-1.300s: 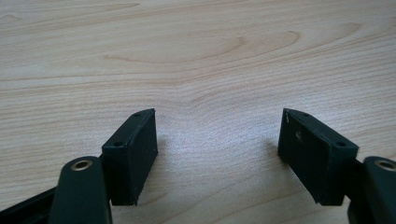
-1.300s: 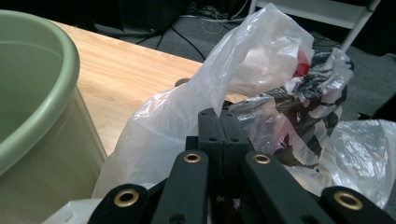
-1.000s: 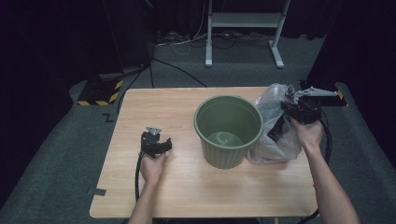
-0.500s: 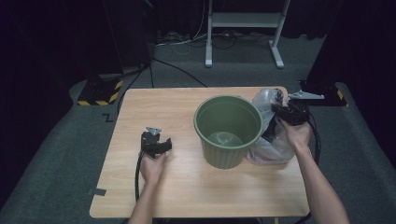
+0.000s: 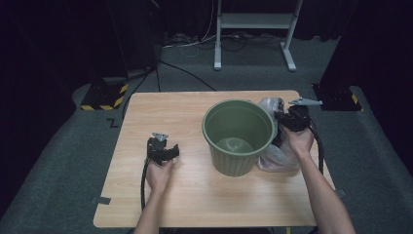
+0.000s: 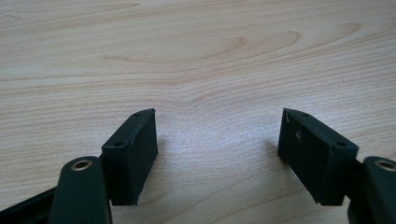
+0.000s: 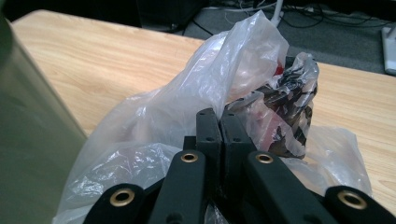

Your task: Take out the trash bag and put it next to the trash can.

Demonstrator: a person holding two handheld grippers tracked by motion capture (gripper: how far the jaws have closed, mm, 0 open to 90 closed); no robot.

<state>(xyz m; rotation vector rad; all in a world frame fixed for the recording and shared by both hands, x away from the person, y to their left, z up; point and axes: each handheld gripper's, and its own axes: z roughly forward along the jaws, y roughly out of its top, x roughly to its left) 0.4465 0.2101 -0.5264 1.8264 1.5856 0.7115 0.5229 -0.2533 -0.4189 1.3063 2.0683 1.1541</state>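
A green plastic bucket (image 5: 234, 163) stands upright on the wooden table (image 5: 165, 112), right of centre. Against its right side sits a crumpled clear plastic bag (image 5: 278, 157) with dark and red contents (image 7: 285, 107). My right gripper (image 5: 286, 120) is at the bag's top, beside the bucket's rim. In the right gripper view its jaws (image 7: 219, 119) are shut on a fold of the bag (image 7: 187, 102), and the bucket wall (image 7: 32, 126) fills the left. My left gripper (image 5: 167, 152) rests on the table left of the bucket, open (image 6: 217, 128), with bare wood between its fingers.
The bag lies close to the table's right edge (image 5: 316, 146). Beyond the table is dark carpet with cables, a white stand (image 5: 253, 22) at the back and a black-and-yellow striped block (image 5: 104, 95) at the back left.
My right gripper has moved left toward the bucket's rim, pulling the bag's top with it against the bucket. The left gripper has stayed still.
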